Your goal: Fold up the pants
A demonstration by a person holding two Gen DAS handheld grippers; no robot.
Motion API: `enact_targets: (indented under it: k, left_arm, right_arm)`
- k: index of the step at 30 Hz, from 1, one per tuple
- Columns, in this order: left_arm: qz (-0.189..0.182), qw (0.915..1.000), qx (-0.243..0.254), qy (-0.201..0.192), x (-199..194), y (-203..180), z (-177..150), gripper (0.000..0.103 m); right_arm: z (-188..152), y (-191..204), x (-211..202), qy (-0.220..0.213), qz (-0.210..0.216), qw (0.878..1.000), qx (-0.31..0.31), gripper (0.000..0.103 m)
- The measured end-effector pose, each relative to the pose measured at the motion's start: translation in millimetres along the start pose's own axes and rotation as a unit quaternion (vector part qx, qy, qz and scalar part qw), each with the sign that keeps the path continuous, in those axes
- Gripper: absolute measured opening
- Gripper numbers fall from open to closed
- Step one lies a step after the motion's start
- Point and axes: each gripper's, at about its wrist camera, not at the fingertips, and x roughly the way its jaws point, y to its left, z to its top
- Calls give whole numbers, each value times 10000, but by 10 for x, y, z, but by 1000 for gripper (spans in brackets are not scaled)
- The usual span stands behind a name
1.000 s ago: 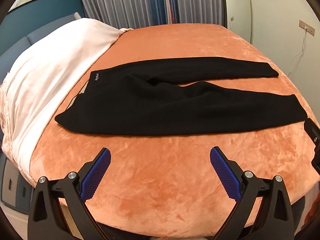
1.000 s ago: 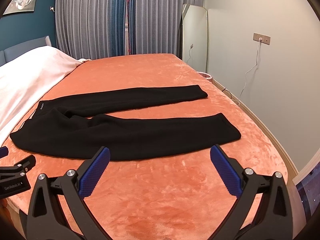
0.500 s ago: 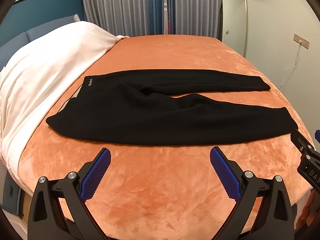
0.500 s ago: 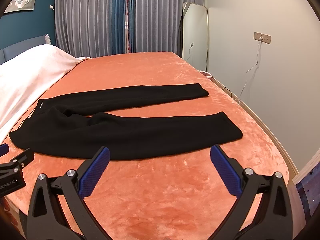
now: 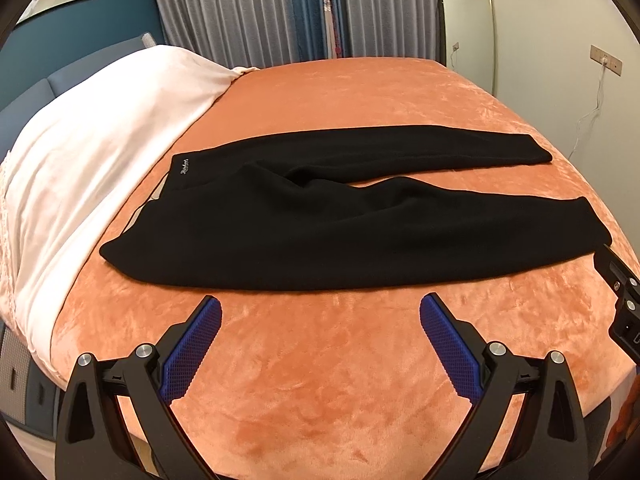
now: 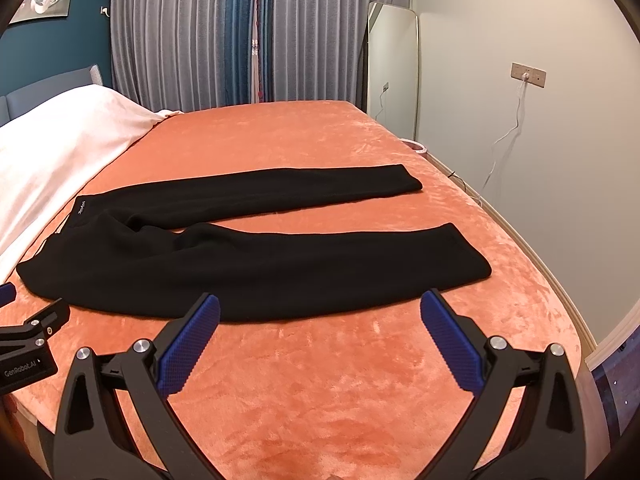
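Note:
Black pants lie flat on an orange bedspread, waistband to the left, both legs stretched to the right and slightly apart. They also show in the right wrist view. My left gripper is open and empty, just short of the near edge of the pants near the waist end. My right gripper is open and empty, just short of the near leg towards its cuff. Each gripper's body shows at the edge of the other's view.
A white duvet covers the left part of the bed. Grey and blue curtains hang behind. A standing mirror and a wall with a socket and cable are on the right. The bed's right edge drops off.
Both grippers have moved forward, closer to the near edge of the pants. The left view has shifted a little. Both stay open; the pants have not moved.

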Motion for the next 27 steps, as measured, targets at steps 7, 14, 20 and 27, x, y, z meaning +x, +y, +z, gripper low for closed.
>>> enact_targets:
  k: [7,14,20,27]
  left_arm:
    - [-82,9998,-150,-49,36,26,1,98]
    - [-47,10000,-28,8,67,12,28,98]
    - [-29,10000,5,-61,43,-11,39,98]
    - [-38,10000,-17,-41,78,14,61,98]
  right_arm:
    - [13,18,34,41,-9,10000,-31,98]
    - [35,33,58,64,-5,10000,-36,98]
    - [47,33,50,46,9,10000,-44,98]
    - [50,29,105,127,55,9999,-38,98]
